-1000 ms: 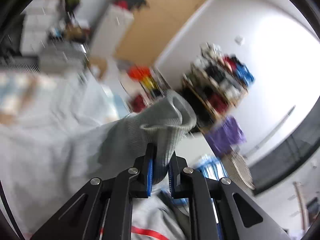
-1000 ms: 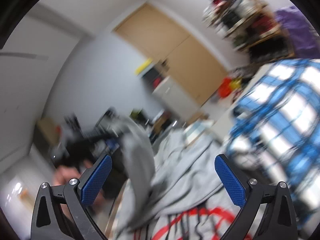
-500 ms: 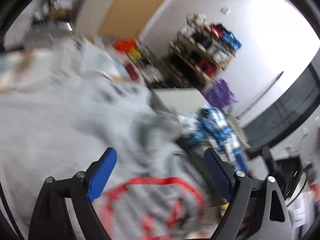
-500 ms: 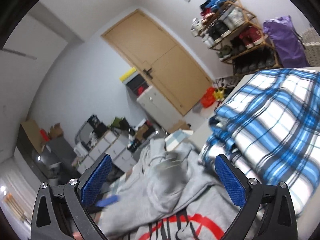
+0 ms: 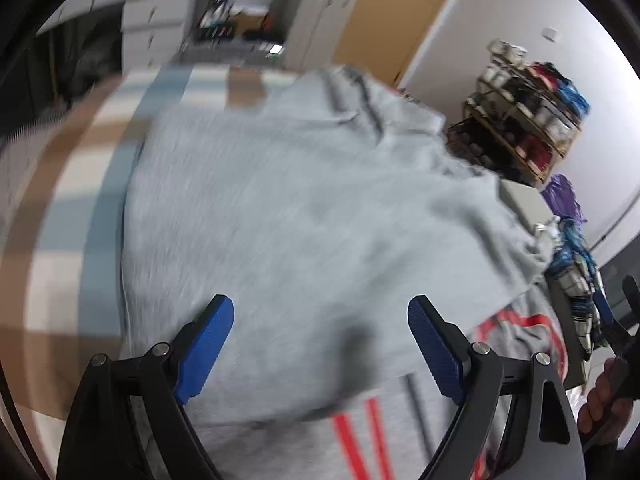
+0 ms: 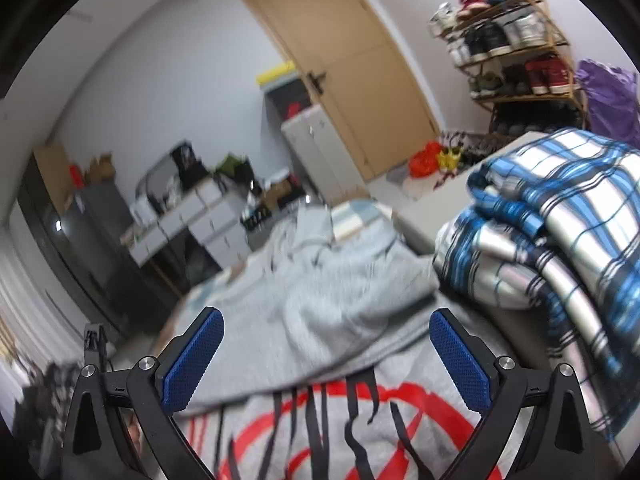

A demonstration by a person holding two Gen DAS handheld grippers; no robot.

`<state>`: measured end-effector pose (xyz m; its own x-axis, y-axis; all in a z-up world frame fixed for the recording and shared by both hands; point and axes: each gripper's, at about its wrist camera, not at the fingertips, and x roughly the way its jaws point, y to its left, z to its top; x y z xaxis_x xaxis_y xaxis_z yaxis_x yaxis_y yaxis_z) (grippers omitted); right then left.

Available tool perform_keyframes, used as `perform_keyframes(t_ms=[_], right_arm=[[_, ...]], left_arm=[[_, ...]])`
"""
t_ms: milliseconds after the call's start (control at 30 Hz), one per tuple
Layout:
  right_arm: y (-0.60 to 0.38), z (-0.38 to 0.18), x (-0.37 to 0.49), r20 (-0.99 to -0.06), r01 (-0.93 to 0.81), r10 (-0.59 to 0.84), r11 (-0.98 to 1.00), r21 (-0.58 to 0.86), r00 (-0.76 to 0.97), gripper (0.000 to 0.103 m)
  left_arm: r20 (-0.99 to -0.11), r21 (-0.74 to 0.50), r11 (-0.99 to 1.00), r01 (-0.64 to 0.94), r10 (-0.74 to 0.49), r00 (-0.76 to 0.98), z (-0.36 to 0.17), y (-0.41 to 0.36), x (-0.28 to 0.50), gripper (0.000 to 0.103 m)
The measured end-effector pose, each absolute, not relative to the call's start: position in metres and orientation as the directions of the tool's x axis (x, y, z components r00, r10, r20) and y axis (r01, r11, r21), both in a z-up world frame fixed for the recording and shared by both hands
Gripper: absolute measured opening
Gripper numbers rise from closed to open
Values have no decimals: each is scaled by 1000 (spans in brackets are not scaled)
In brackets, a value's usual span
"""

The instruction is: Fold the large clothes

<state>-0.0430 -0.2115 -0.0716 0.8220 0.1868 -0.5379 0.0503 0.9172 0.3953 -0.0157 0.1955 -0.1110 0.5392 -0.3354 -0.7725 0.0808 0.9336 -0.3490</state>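
The left gripper hangs over the grey sweatshirt with its blue pads spread wide and nothing between them. The sweatshirt lies spread across a striped cloth in brown, white and pale blue; one grey layer is folded over the part that carries a red and black print. That view is blurred, so the finer creases cannot be read.

The right gripper is likewise released — its two blue pads stand well apart above the sweatshirt, gripping nothing. Just beneath it the red ring and black lettering of the print show, with the folded grey layer lying beyond them toward the far end of the surface.

To the right of the sweatshirt, touching its edge, sits a pile of blue and white checked cloth. Behind it stands a shoe rack against the wall, a purple bag beside it, and a wooden door further left. At the right edge of the left view a hand grips a black handle.
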Motion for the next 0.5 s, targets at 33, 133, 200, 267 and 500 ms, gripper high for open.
perform_keyframes(t_ms=[33, 133, 200, 267, 500], right_arm=[[-207, -76, -39, -562, 47, 187, 925, 376, 805, 103], [-197, -85, -32, -612, 45, 182, 941, 336, 770, 103], [-190, -92, -27, -642, 34, 183, 950, 311, 745, 103], [-181, -96, -22, -666, 28, 168, 961, 274, 727, 103], [-152, -101, 10, -739, 28, 51, 995, 94, 672, 103]], left_arm=[[-787, -348, 935, 76, -335, 518, -120, 199, -18, 85], [-795, -269, 954, 134, -299, 528, -111, 190, -24, 86], [-801, -233, 961, 147, -275, 531, -112, 183, -28, 86], [-811, -211, 966, 146, -257, 525, -113, 181, -28, 86], [-847, -85, 987, 135, -143, 512, -117, 173, -31, 86]])
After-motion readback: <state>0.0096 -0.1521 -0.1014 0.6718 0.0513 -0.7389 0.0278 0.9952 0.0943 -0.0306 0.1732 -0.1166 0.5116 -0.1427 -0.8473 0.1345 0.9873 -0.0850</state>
